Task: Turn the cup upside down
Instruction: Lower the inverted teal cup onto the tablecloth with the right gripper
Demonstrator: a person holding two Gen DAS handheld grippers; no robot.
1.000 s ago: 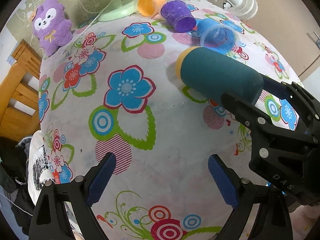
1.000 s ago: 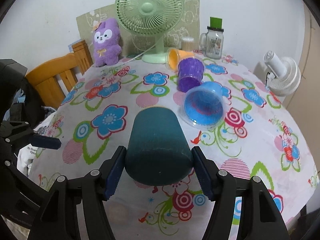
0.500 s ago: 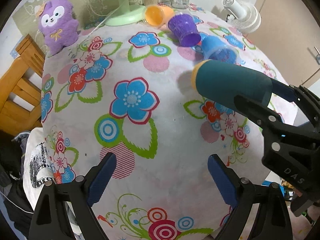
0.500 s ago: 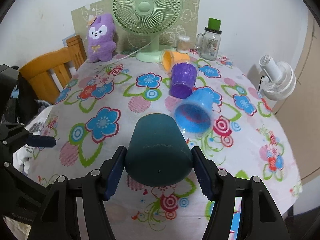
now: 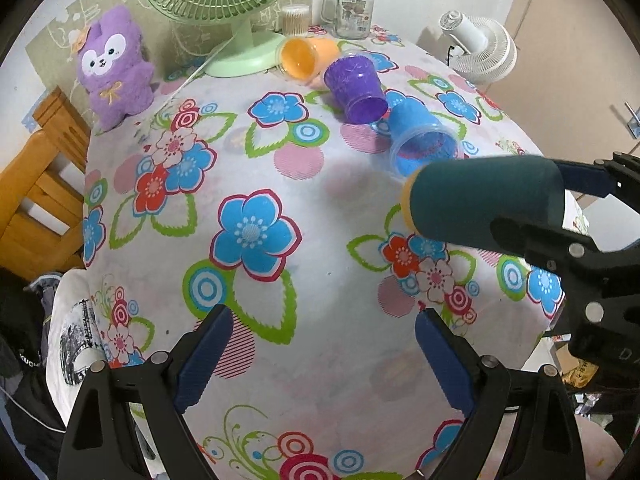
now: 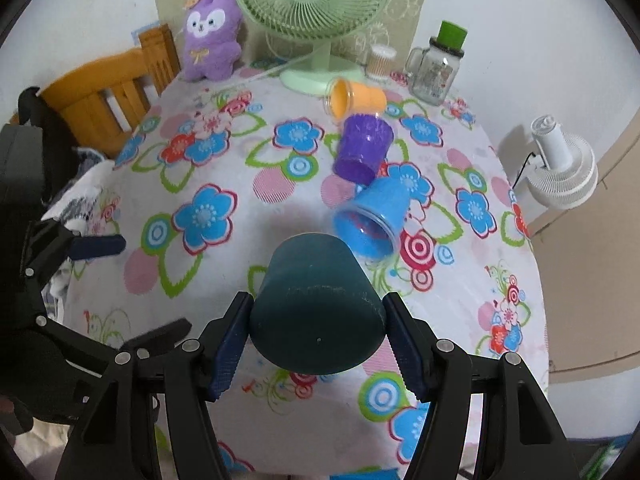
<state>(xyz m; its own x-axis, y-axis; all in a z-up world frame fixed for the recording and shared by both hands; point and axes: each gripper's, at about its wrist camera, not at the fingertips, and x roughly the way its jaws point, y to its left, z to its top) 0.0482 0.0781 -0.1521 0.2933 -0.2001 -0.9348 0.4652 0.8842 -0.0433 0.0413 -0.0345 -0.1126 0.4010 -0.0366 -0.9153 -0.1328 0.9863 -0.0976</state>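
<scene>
My right gripper (image 6: 318, 340) is shut on a dark teal cup (image 6: 316, 304) with a yellow inside and holds it in the air above the floral table. In the left wrist view the teal cup (image 5: 484, 204) lies sideways, its mouth pointing left, held by the right gripper at the right edge. My left gripper (image 5: 320, 356) is open and empty over the near part of the table. A blue cup (image 6: 376, 216), a purple cup (image 6: 362, 146) and an orange cup (image 6: 356, 98) lie on their sides behind.
A green desk fan (image 6: 316, 12), a purple plush toy (image 6: 212, 32), a glass jar with a green lid (image 6: 438, 68) and a small container (image 6: 380, 62) stand at the table's far edge. A white fan (image 6: 560, 164) is off the right side. A wooden chair (image 6: 104, 96) stands at the left.
The right gripper has lifted the teal cup higher above the table. The table and the other cups look farther away in both views. The left gripper stays open.
</scene>
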